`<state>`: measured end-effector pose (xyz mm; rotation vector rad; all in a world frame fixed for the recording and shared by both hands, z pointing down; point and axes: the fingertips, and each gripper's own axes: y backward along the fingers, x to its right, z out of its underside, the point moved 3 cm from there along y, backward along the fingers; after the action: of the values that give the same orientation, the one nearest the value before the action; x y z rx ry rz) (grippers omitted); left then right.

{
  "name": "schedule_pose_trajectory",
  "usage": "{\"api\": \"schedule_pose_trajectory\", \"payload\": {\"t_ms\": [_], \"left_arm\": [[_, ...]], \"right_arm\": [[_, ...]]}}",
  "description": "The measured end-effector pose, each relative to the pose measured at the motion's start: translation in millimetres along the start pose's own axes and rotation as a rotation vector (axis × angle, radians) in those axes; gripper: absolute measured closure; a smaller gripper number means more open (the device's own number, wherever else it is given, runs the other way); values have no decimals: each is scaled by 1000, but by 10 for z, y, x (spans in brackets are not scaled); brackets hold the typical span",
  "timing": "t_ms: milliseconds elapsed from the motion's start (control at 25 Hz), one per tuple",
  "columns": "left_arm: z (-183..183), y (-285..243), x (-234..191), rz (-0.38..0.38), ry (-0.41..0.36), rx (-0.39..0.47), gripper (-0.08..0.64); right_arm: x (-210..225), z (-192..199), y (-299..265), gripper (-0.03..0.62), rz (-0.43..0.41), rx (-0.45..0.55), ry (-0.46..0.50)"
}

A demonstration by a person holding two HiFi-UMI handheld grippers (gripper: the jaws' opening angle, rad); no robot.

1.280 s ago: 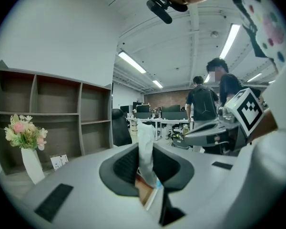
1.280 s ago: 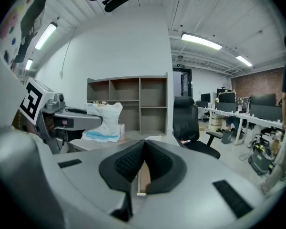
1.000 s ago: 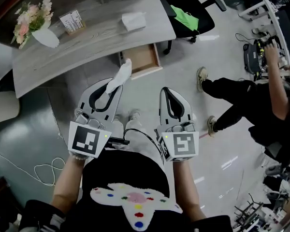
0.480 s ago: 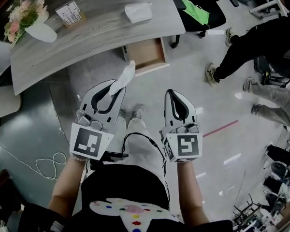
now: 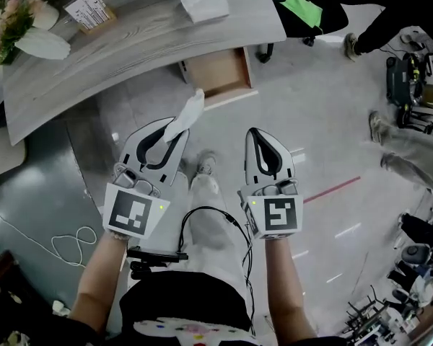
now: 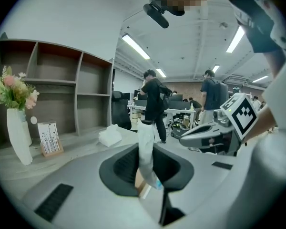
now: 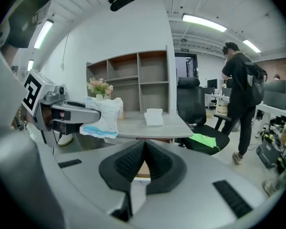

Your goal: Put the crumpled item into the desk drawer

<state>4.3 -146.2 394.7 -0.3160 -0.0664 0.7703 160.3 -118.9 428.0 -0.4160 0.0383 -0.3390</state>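
My left tongs (image 5: 172, 130) are clamped on the crumpled item (image 5: 188, 112), held upright over the floor short of the desk's (image 5: 130, 45) open drawer (image 5: 218, 73), so I should carry it well over the drawer's mouth before releasing, with my clenched, empty right tongs (image 5: 264, 138) clear.

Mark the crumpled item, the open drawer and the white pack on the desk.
crumpled item (image 5: 190, 109): head view, its free end.
drawer (image 5: 218, 72): head view, bare wooden bottom.
white pack (image 5: 206, 4): head view, top face.

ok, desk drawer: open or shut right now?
Open. In the head view the drawer is pulled out from under the desk, its bare wooden bottom showing.
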Motion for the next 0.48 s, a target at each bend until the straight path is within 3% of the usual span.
{"api": "schedule_pose_trajectory", "payload": {"t_ms": [280, 480], "left_arm": [[312, -245, -86, 17, -10, -11, 489], [507, -385, -48, 94, -74, -43, 489]], "right_arm": [[-9, 147, -263, 588, -26, 16, 19], [25, 323, -399, 588, -23, 9, 13]]}}
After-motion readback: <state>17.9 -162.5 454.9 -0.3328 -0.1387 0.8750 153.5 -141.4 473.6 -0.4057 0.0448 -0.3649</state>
